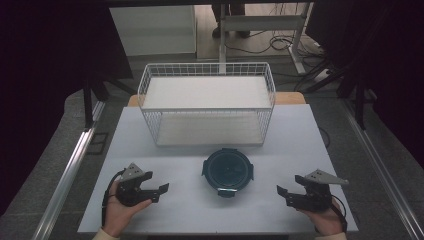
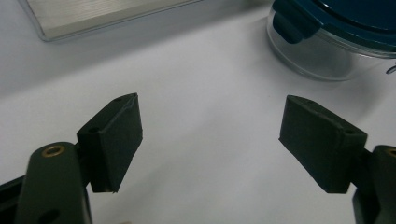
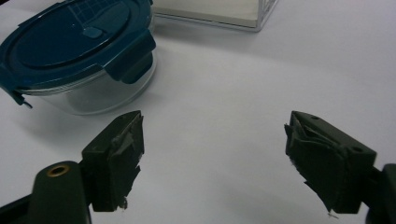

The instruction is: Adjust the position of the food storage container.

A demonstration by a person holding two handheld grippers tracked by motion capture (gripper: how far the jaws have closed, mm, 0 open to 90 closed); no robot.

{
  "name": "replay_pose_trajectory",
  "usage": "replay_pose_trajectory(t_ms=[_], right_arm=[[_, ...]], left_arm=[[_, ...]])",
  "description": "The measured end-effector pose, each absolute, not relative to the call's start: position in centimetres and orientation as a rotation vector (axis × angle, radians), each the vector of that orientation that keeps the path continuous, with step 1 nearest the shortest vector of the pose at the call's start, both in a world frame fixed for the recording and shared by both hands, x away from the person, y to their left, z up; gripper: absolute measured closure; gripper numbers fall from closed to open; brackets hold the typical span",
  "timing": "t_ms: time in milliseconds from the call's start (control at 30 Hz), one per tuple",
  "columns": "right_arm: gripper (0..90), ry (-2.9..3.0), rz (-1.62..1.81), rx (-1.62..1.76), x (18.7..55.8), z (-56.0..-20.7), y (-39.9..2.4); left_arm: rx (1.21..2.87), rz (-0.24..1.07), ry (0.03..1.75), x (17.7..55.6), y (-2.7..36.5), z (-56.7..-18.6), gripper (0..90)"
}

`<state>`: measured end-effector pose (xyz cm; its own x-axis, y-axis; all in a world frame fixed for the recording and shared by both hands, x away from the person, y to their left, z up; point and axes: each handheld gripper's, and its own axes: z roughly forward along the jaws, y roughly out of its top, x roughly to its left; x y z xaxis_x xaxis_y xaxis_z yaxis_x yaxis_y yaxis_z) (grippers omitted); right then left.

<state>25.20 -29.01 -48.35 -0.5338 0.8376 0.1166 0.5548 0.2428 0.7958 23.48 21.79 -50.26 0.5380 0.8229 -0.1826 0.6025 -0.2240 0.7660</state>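
A round glass container with a dark teal clip-on lid [image 1: 228, 171] sits in the middle of the white table, in front of a white wire basket [image 1: 207, 103]. My left gripper [image 1: 161, 193] rests near the table's front left, open and empty, with the container [image 2: 336, 37] ahead to its right. My right gripper [image 1: 283, 196] sits at the front right, also open and empty. The container [image 3: 79, 56] lies ahead to its left. Both grippers are apart from the container.
The wire basket has a white floor and stands at the table's far half. Its corner [image 3: 224, 14] appears beyond the container. The table's front edge [image 1: 215, 231] runs just below the hands. Metal rails [image 1: 70, 170] flank the table on the floor.
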Motion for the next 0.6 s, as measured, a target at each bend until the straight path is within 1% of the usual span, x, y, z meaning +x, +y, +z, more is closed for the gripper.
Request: replay_pose_trajectory(t_ms=[600], right_arm=[[26.9,2.200,1.179,1.306,25.31,-48.30,-29.05]], left_arm=[[1.939,0.328,1.152,23.37,21.74,-50.16,20.9]])
